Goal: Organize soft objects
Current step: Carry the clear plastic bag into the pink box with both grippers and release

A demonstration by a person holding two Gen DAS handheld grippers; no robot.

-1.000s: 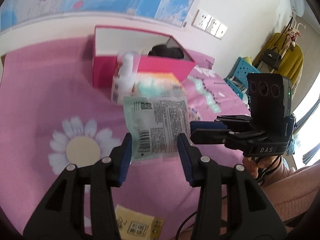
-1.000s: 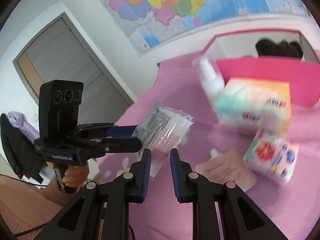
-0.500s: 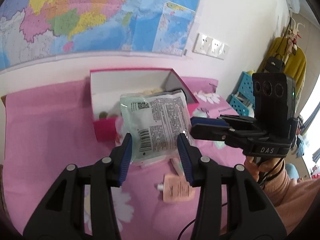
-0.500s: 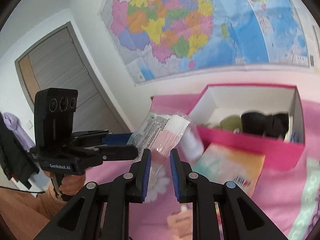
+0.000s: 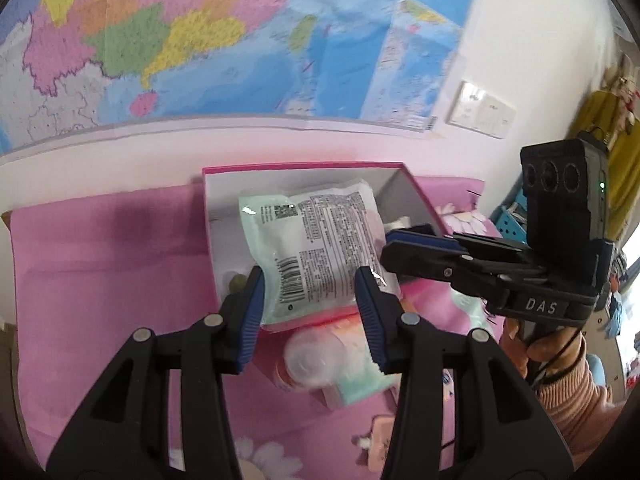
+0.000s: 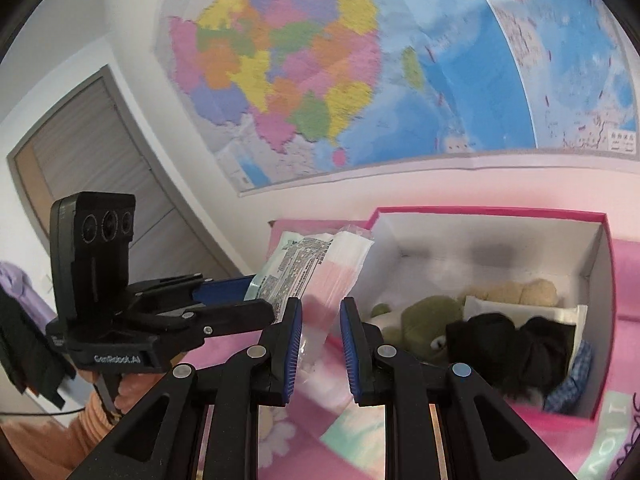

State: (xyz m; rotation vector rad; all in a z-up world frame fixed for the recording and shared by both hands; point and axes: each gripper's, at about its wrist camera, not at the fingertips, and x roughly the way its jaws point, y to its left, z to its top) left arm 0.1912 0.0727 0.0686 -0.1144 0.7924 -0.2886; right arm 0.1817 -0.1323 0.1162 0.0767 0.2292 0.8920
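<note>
A soft plastic packet [image 5: 316, 248] with a mint edge, printed text and a barcode hangs in the air over the open pink box [image 5: 304, 168]. My left gripper [image 5: 310, 300] holds it by its two side edges. My right gripper [image 6: 320, 336] pinches one edge of the same packet [image 6: 316, 268]; it also shows in the left wrist view [image 5: 404, 240] at the packet's right side. In the right wrist view the pink box [image 6: 600, 320] holds a green plush toy [image 6: 424, 320], a beige plush [image 6: 512, 292], black cloth [image 6: 504, 344] and a blue checked cloth [image 6: 576, 380].
The box stands on a pink flowered cloth [image 5: 100, 280] against a wall with a big map [image 5: 200, 40]. Below the packet lie a white bottle [image 5: 312, 364] and a mint and peach tissue pack [image 5: 356, 384]. A small peach sachet [image 5: 380, 440] lies nearer me.
Both grippers have carried the packet up and forward, from above the cloth to over the pink box. The bottle and tissue pack now lie below it.
</note>
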